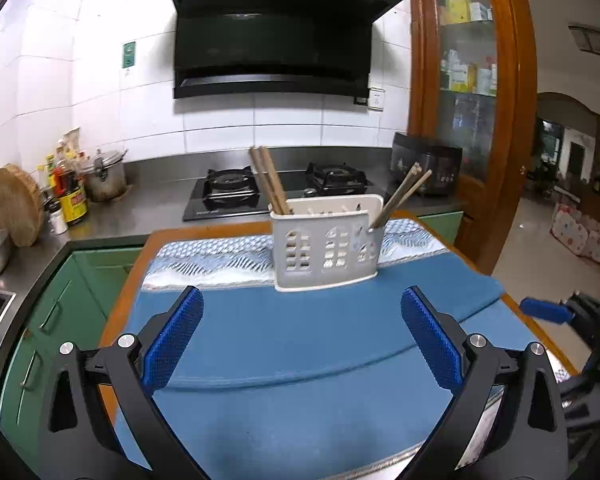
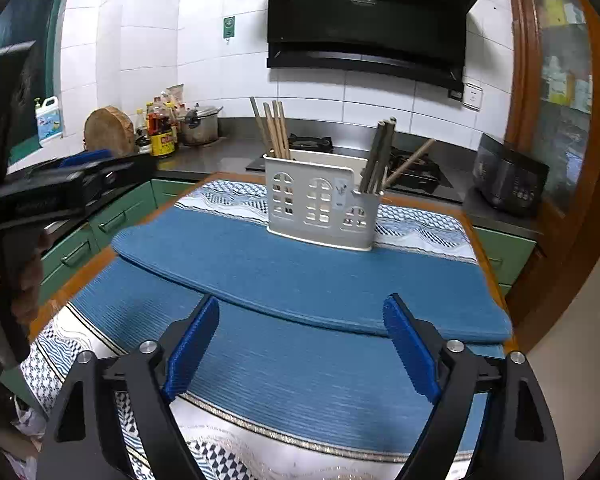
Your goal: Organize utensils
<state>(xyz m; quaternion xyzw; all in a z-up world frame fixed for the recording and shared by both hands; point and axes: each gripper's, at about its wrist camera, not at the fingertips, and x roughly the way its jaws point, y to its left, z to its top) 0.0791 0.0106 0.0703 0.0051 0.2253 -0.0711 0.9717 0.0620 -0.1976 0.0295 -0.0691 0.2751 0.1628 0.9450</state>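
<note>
I see the white utensil holder (image 1: 327, 246) standing upright just above mid-frame on the blue mat (image 1: 284, 344), with wooden chopsticks (image 1: 270, 180) leaning out of its left compartment and a second bunch (image 1: 400, 196) out of its right. My left gripper (image 1: 302, 334) sits at the bottom of its view, jaws spread wide with nothing between them. My right gripper (image 2: 300, 344) is likewise released and empty, well short of the holder. The gas hob (image 1: 276, 190) lies behind.

range hood (image 1: 276, 28) | gas stove (image 1: 276, 190) | cutting board (image 1: 14, 206) | pot (image 1: 104, 176)
</note>
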